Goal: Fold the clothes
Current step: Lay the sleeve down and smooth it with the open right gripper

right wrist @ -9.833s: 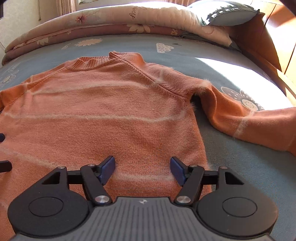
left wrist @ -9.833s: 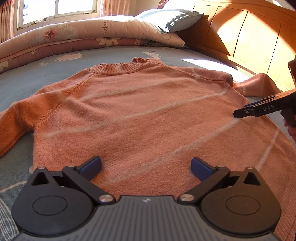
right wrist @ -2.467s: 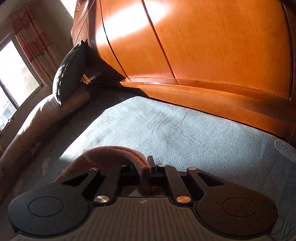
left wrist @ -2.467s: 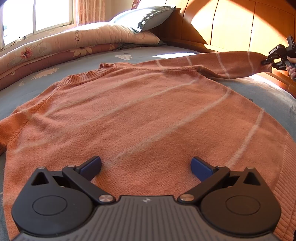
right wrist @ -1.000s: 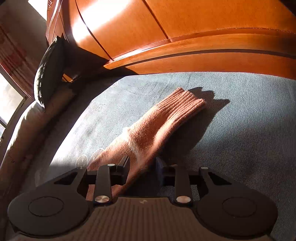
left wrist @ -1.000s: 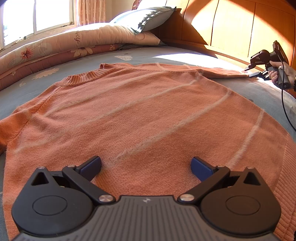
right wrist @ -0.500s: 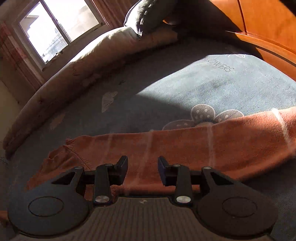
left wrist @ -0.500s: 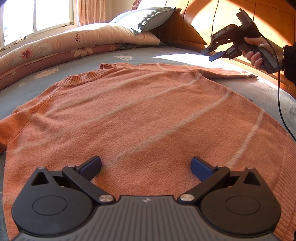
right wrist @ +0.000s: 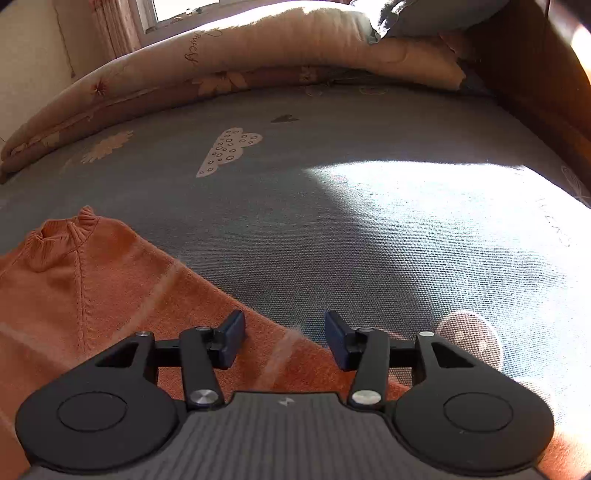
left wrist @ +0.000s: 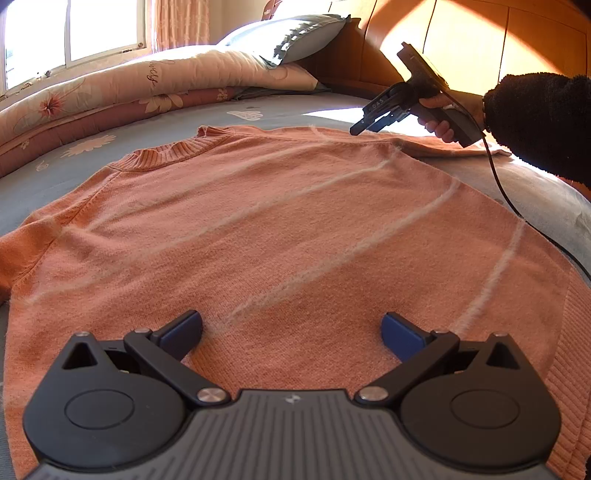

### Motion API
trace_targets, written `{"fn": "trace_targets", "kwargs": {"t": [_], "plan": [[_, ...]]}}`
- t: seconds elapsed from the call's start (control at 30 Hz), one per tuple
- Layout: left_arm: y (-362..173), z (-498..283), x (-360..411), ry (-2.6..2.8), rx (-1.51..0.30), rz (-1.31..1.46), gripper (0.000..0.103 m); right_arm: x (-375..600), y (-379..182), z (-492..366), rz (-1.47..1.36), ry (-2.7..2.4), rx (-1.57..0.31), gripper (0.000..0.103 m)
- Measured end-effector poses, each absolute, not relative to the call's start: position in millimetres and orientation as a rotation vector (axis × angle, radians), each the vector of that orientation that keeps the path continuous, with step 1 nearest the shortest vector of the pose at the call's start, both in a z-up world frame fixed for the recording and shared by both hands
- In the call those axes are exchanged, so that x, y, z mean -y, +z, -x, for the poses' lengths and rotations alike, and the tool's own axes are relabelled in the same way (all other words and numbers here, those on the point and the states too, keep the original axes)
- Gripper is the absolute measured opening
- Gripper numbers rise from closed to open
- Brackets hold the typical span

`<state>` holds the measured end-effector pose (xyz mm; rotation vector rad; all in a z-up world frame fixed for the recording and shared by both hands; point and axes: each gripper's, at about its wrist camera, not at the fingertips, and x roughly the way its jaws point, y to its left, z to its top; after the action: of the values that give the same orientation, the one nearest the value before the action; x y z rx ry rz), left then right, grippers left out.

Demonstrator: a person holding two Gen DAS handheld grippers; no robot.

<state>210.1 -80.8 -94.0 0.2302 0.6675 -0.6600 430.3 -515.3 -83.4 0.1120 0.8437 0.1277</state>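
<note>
An orange sweater [left wrist: 258, 229] with pale stripes lies flat, front up, on the grey-blue bed sheet [right wrist: 369, 221]. Its right sleeve stretches out sideways toward the headboard. My left gripper [left wrist: 291, 328] is open and empty, low over the sweater's hem area. My right gripper [right wrist: 284, 339] is open and empty, over the sweater's right shoulder edge [right wrist: 147, 288]; in the left wrist view it [left wrist: 356, 130] hovers just above that shoulder, held by a hand in a black sleeve.
A folded floral quilt [left wrist: 129, 92] and a grey pillow [left wrist: 288, 33] lie at the bed's far side. A wooden headboard [left wrist: 480, 44] runs along the right. A window [left wrist: 70, 33] is at the back left. The right gripper's cable [left wrist: 517, 214] trails over the sheet.
The right gripper let go of the sleeve cuff, left the sleeve laid straight out, and has moved left and down to the sweater's right shoulder. The left gripper has not moved.
</note>
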Motion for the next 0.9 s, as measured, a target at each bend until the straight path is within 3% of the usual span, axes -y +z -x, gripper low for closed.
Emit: {"fn": "trace_targets", "kwargs": {"t": [0.13, 0.17, 0.27, 0.3, 0.57, 0.63, 0.9], "plan": [[-94.3, -210.6, 80.3, -0.662, -0.667, -0.227, 0.102, 515.5, -87.6, -421.7, -0.038, 0.209, -0.826, 0.057], [-94.3, -210.8, 80.2, -0.663, -0.667, -0.226, 0.102, 514.6, -87.0, -419.3, -0.028, 0.217, -0.826, 0.050], [-94.4, -210.6, 80.8, -0.662, -0.666, -0.227, 0.102, 509.9, -83.5, -412.9, 0.015, 0.220, -0.821, 0.015], [-94.4, -210.7, 80.9, -0.662, -0.666, -0.228, 0.102, 507.4, -81.7, -411.0, 0.033, 0.212, -0.818, 0.013], [-94.2, -210.5, 80.7, -0.662, -0.666, -0.228, 0.102, 485.3, -82.9, -420.9, 0.153, 0.054, -0.792, 0.012], [-94.1, -210.1, 80.6, -0.662, -0.665, -0.229, 0.102, 480.4, -80.8, -416.4, 0.162, 0.014, -0.776, 0.018], [-94.1, -210.1, 81.0, -0.657, -0.664, -0.236, 0.102, 462.5, -36.7, -352.5, -0.110, 0.109, -0.765, 0.020]]}}
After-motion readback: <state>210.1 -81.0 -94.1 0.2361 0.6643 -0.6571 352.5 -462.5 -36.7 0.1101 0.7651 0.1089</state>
